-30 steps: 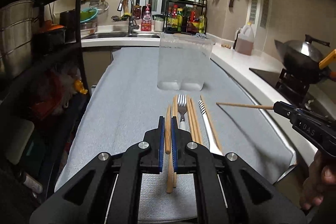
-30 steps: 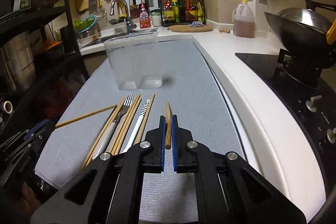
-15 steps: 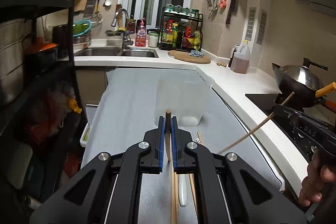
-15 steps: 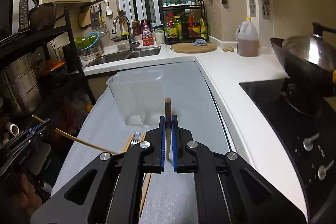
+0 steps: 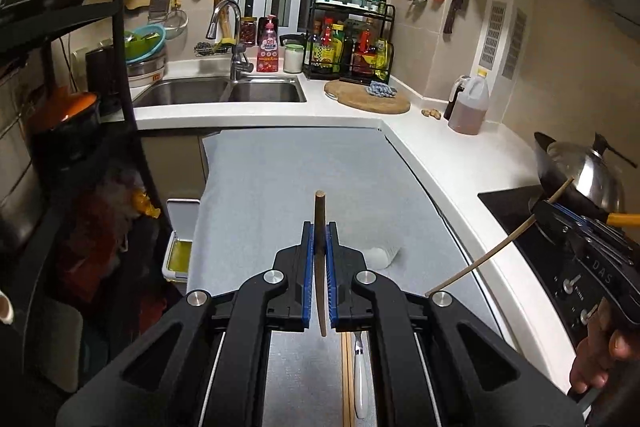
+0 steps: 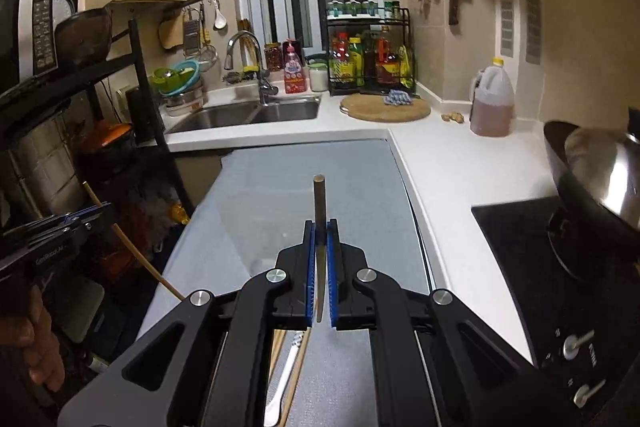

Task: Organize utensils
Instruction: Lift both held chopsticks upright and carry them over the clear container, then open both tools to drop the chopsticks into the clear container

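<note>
In the left wrist view my left gripper (image 5: pixel 319 227) is shut on a wooden chopstick (image 5: pixel 319 205) that stands upright between the blue pads, high above the grey mat (image 5: pixel 280 167). My right gripper (image 6: pixel 319 227) is likewise shut on a second chopstick (image 6: pixel 319 199). Each gripper shows in the other's view: the right gripper (image 5: pixel 550 207) with its slanted chopstick (image 5: pixel 496 255), the left gripper (image 6: pixel 105 209) with its own (image 6: pixel 132 255). A clear plastic container (image 5: pixel 382 255) stands on the mat, mostly hidden. A fork (image 5: pixel 360 379), more chopsticks (image 6: pixel 298 371) and a striped-handled utensil (image 6: pixel 286 367) lie below.
A wok (image 5: pixel 580 171) sits on the black stove (image 6: pixel 516 247) at the right. An oil jug (image 6: pixel 492 107), a round cutting board (image 5: pixel 368 99), a spice rack (image 5: pixel 352 43) and the sink (image 5: pixel 224 93) line the far counter. A dark shelf unit (image 5: pixel 72 131) stands at the left.
Both grippers have risen from the mat, each lifting one chopstick off the pile. The container and the remaining utensils have dropped low in both views, and the held chopsticks now stand upright.
</note>
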Tool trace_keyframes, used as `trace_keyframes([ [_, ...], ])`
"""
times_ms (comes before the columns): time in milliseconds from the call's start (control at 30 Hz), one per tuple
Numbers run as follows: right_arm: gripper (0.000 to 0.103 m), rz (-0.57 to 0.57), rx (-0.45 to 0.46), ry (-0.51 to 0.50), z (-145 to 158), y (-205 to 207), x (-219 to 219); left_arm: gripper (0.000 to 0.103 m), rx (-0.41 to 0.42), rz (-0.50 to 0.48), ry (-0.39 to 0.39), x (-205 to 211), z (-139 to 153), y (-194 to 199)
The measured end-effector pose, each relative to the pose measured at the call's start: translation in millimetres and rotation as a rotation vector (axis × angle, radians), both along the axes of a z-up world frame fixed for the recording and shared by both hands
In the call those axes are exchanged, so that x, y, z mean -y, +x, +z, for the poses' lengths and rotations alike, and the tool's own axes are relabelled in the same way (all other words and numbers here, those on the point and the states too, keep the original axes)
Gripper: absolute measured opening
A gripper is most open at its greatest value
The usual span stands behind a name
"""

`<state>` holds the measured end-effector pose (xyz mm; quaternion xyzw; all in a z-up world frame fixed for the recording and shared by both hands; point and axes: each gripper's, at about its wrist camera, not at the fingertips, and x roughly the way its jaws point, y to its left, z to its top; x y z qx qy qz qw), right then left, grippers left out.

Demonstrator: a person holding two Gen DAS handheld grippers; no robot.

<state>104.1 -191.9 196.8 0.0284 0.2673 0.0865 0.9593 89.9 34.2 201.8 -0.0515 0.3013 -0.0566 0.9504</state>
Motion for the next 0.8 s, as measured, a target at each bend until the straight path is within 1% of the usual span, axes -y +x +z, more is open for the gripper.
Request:
trace_keyframes([
  [100,0.006,0.023,0.034,0.017,30.1,9.6,-1.7,0.006,0.02,-0.006,-0.008,-6.3,27.6,13.9],
  [233,0.006,0.052,0.099,0.049,72.4,26.1,-6.2,0.006,0.075,-0.01,-0.045,-10.4,65.8,33.8],
  [300,0.006,0.057,0.136,0.047,87.9,35.2,-11.0,0.006,0.116,-0.011,-0.063,-9.8,84.9,45.3],
  [367,0.006,0.056,0.162,0.039,95.9,48.2,-15.7,0.006,0.137,-0.014,-0.07,-6.3,93.9,60.0],
  [400,0.006,0.058,0.164,0.042,95.3,55.8,-17.7,0.006,0.136,-0.02,-0.079,-3.6,94.2,69.3],
  [467,0.006,0.064,0.156,0.045,86.1,72.2,-21.1,0.006,0.125,-0.022,-0.083,1.0,88.6,84.8],
  [533,0.006,0.06,0.133,0.041,69.9,89.1,-22.9,0.006,0.092,-0.033,-0.08,6.4,73.9,105.1],
  [567,0.006,0.06,0.117,0.04,62.2,96.4,-24.1,0.006,0.07,-0.038,-0.076,9.3,65.0,114.8],
  [600,0.006,0.059,0.091,0.041,49.9,105.7,-25.3,0.006,0.033,-0.04,-0.067,13.3,49.2,128.0],
  [700,0.006,0.061,0.018,0.067,17.7,128.6,-25.3,0.006,-0.042,-0.052,-0.071,17.0,16.7,150.8],
  [800,0.006,0.059,-0.037,0.084,-10.3,143.4,-23.9,0.006,-0.074,-0.071,-0.076,18.6,-5.7,159.9],
])
